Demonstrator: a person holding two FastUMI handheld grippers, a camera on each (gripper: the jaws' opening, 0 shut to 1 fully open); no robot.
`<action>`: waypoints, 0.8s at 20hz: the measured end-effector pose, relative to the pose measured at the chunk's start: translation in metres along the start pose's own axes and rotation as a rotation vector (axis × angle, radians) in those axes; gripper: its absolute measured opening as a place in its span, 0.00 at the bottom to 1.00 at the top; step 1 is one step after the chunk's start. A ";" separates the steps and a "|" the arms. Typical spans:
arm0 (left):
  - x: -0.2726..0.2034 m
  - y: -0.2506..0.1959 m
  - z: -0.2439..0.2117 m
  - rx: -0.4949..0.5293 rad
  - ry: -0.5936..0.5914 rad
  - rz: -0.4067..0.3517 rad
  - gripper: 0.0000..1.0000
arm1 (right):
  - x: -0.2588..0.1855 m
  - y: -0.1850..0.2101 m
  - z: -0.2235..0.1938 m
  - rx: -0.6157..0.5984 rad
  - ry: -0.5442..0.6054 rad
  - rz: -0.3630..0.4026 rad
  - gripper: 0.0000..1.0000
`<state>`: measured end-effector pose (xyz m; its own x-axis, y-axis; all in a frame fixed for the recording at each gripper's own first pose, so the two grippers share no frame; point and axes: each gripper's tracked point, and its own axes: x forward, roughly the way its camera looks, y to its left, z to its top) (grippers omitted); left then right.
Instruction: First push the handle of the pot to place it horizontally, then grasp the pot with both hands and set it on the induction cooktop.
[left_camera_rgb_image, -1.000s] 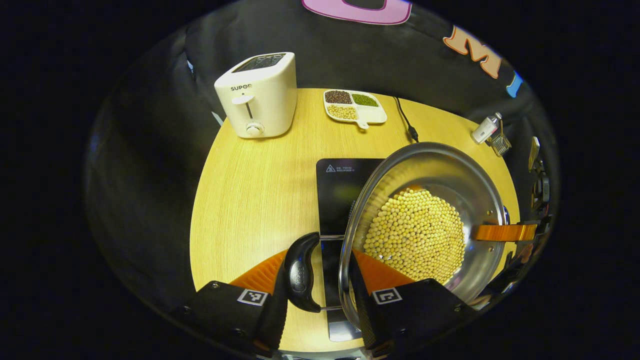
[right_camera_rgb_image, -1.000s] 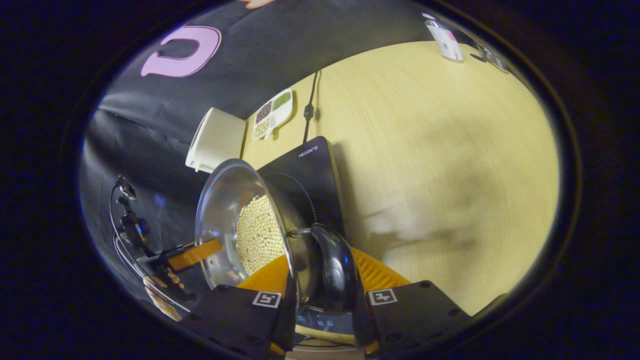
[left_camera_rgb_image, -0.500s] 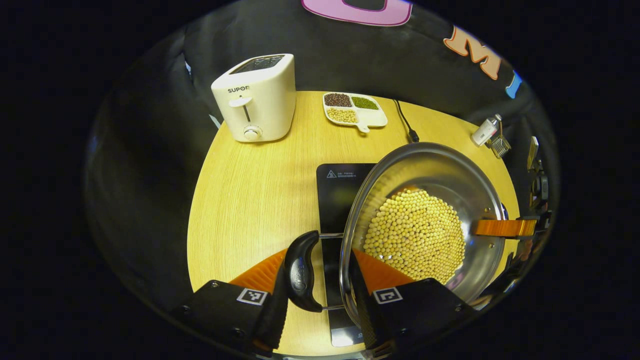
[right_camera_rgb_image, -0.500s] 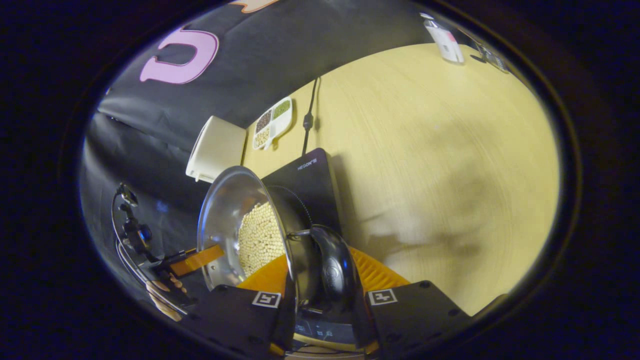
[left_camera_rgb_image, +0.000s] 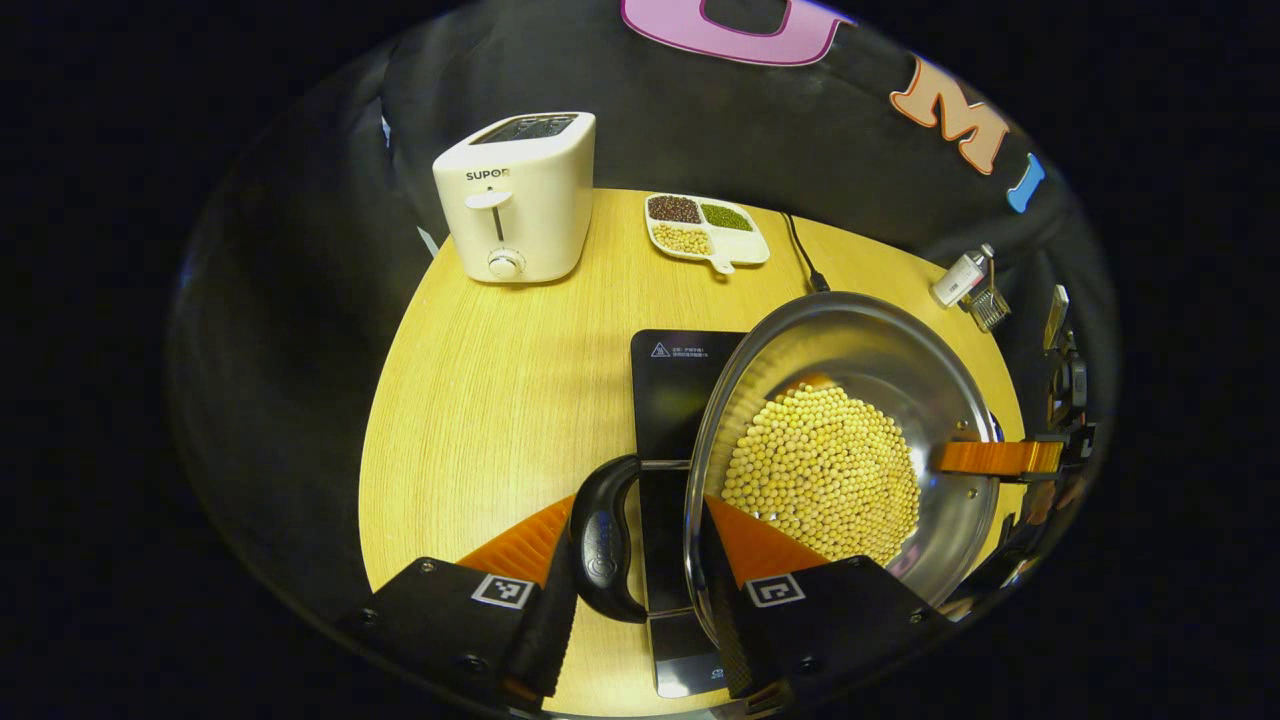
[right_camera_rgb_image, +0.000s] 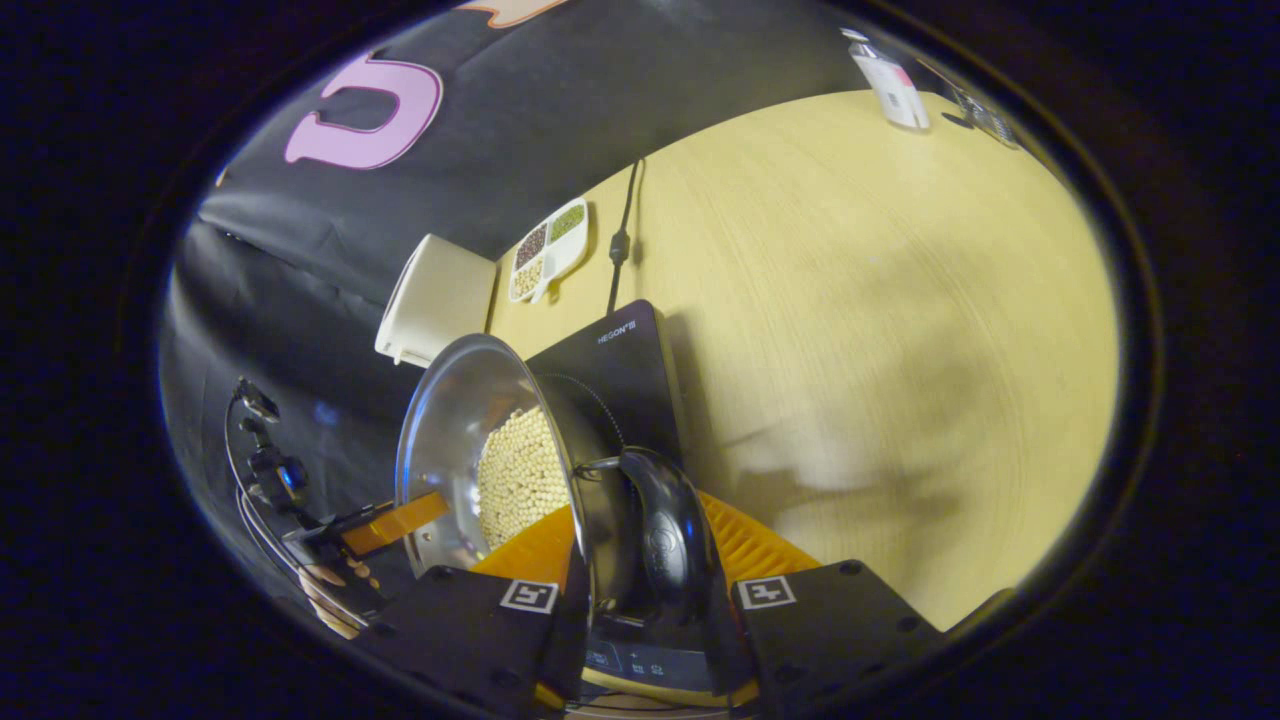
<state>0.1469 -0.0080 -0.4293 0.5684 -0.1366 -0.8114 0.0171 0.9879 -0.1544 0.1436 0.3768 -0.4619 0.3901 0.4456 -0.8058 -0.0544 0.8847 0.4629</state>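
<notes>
The pot (left_camera_rgb_image: 850, 450) is a shiny steel one, its bottom covered with pale yellow beans (left_camera_rgb_image: 822, 476), and it is held up in the air over the cooktop (left_camera_rgb_image: 675, 400), which lies flat and black on the table (left_camera_rgb_image: 500, 380) toward its near edge. In the left gripper view the left gripper (left_camera_rgb_image: 637, 570) is closed on the pot's black side handle (left_camera_rgb_image: 600, 540), one finger pressing the outer face of the handle and the other reaching over the rim against the inside wall, so handle and rim are pinched together. In the right gripper view the right gripper (right_camera_rgb_image: 640, 600) has the opposite black handle (right_camera_rgb_image: 665, 540) and the pot's (right_camera_rgb_image: 480, 440) wall clamped the same way between its two fingers, with the beans (right_camera_rgb_image: 520, 475) showing inside and the cooktop (right_camera_rgb_image: 610, 360) just beyond. From the left gripper view, the right gripper's finger (left_camera_rgb_image: 995, 458) shows at the far rim of the pot. Farther out, a white toaster (left_camera_rgb_image: 517, 195) stands at the table's far left edge, a small divided dish (left_camera_rgb_image: 708, 230) of dark, green and pale beans sits beside it at the far edge, a black cord (left_camera_rgb_image: 803, 255) runs from the far edge toward the cooktop, and a small white bottle (left_camera_rgb_image: 958, 280) rests near the right edge
</notes>
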 end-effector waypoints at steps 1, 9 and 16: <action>0.000 0.000 0.000 -0.003 -0.002 -0.002 0.63 | 0.002 -0.001 -0.002 0.001 0.004 -0.006 0.44; -0.006 0.000 -0.037 -0.186 0.023 -0.005 1.00 | -0.024 -0.016 0.000 -0.049 -0.091 -0.054 0.93; -0.070 0.003 -0.030 -0.198 -0.189 0.104 0.98 | -0.107 -0.035 0.029 -0.101 -0.316 -0.110 1.00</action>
<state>0.0826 0.0029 -0.3896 0.7019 -0.0010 -0.7123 -0.1999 0.9595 -0.1983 0.1303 0.2939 -0.3816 0.6633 0.2967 -0.6870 -0.0812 0.9412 0.3280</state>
